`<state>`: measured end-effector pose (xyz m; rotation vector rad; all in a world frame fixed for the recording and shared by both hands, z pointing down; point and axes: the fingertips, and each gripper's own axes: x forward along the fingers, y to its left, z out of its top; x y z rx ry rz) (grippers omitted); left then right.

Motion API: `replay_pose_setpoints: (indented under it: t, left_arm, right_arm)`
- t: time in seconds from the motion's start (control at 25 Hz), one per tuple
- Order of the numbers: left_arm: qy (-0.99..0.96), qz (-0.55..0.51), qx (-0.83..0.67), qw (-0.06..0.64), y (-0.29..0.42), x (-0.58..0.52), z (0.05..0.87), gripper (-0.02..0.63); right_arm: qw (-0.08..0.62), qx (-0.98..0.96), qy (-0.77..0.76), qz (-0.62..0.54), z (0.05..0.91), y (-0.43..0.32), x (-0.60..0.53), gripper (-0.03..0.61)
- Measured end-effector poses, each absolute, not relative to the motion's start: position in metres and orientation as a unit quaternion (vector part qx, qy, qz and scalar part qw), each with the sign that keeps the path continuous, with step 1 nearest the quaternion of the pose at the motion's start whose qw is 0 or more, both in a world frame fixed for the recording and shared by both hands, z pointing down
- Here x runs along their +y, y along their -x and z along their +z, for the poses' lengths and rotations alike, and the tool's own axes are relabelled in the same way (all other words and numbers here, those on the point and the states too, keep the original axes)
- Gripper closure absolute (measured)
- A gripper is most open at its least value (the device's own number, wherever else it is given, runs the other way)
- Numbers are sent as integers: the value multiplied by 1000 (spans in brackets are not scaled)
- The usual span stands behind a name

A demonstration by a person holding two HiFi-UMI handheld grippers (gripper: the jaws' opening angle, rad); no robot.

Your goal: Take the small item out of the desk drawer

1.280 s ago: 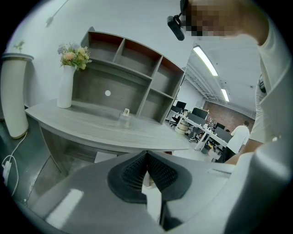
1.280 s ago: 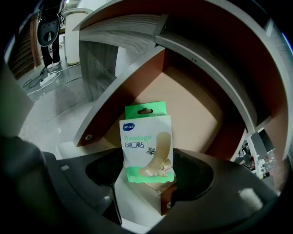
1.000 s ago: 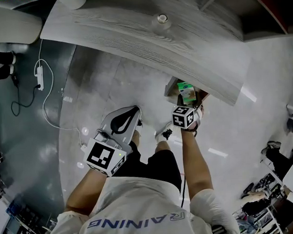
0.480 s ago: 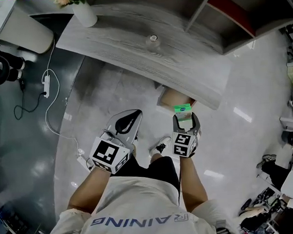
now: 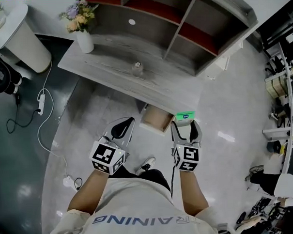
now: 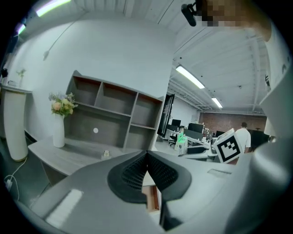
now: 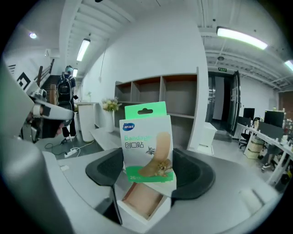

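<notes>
"Where's the bandage box [image 7: 147,141]?"
"Gripped in the right tool [image 5: 185,123], just right of the open drawer [image 5: 155,121] under the desk [image 5: 110,52]."
"And the left tool [image 5: 127,122]?"
"Clenched on nothing, just left of the drawer."

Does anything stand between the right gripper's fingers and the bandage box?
Nothing visible does. The right gripper holds the bandage box directly between its fingers, clear of the open drawer.
</notes>
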<state>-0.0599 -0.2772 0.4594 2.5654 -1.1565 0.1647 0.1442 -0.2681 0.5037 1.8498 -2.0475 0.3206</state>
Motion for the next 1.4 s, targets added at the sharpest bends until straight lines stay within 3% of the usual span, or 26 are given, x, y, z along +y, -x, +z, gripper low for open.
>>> replay_pose_setpoints:
  t: [0.64,1.4]
  left_arm:
    - [-935,-10,-350,56,5,-275,336,612]
    - [-943,-5,-327,60,-5,-258,334,612]
  right_arm:
    - [44,-728,-684,1,310,-186,-234,225]
    - [46,-735,-676,-16,299,-177,-227,225]
